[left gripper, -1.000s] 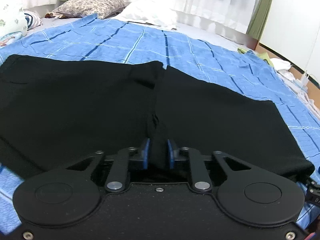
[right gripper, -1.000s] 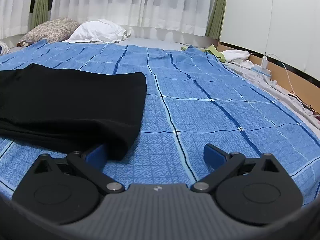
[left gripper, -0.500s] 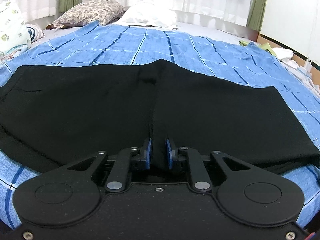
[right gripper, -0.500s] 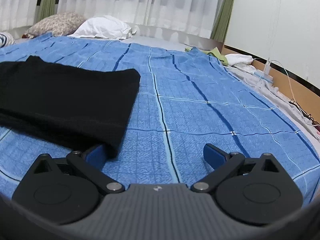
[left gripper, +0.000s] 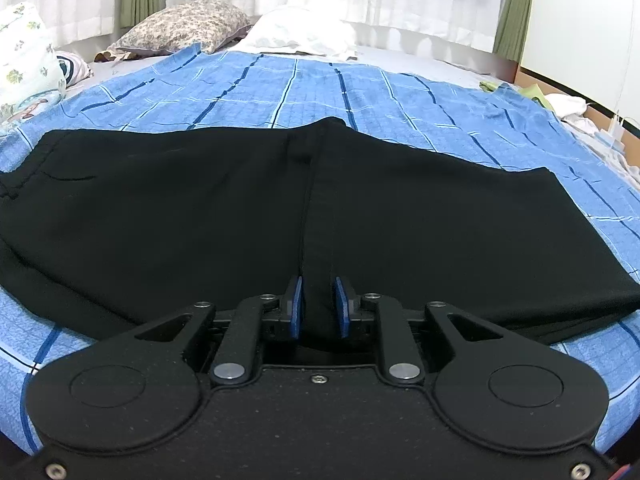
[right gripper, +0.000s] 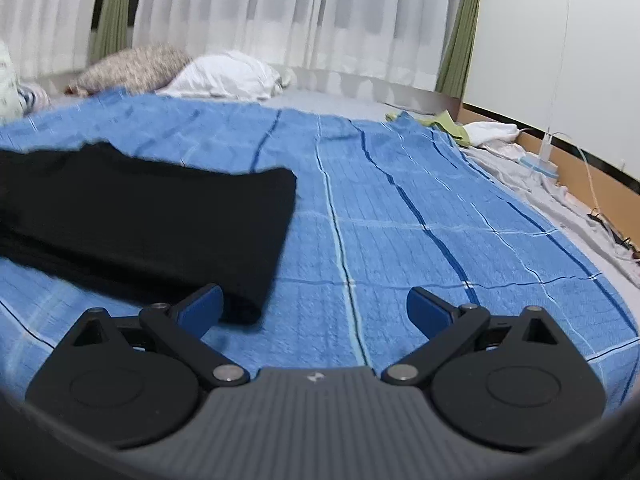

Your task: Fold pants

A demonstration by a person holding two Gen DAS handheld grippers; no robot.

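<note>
Black pants (left gripper: 160,208) lie spread across a blue checked blanket (left gripper: 360,92), waistband to the left and leg ends to the right. My left gripper (left gripper: 318,304) sits at the near edge of the pants. A raised ridge of black cloth stands pinched between its blue pads (left gripper: 295,300), and the jaws are opening slightly. In the right wrist view the leg end of the pants (right gripper: 140,216) lies at the left. My right gripper (right gripper: 316,304) hangs open over the blanket (right gripper: 400,240), holding nothing, its left finger (right gripper: 202,304) beside the hem corner.
A patterned pillow (left gripper: 180,26) and a white pillow (left gripper: 300,32) lie at the head of the bed under white curtains. Loose clothes (right gripper: 488,132) and a white cable (right gripper: 592,196) lie along the bed's right edge by the wall.
The left pads stand a little wider around the cloth ridge, and the pants lie flatter. The right gripper has risen and drawn back, so the hem sits farther from its left finger.
</note>
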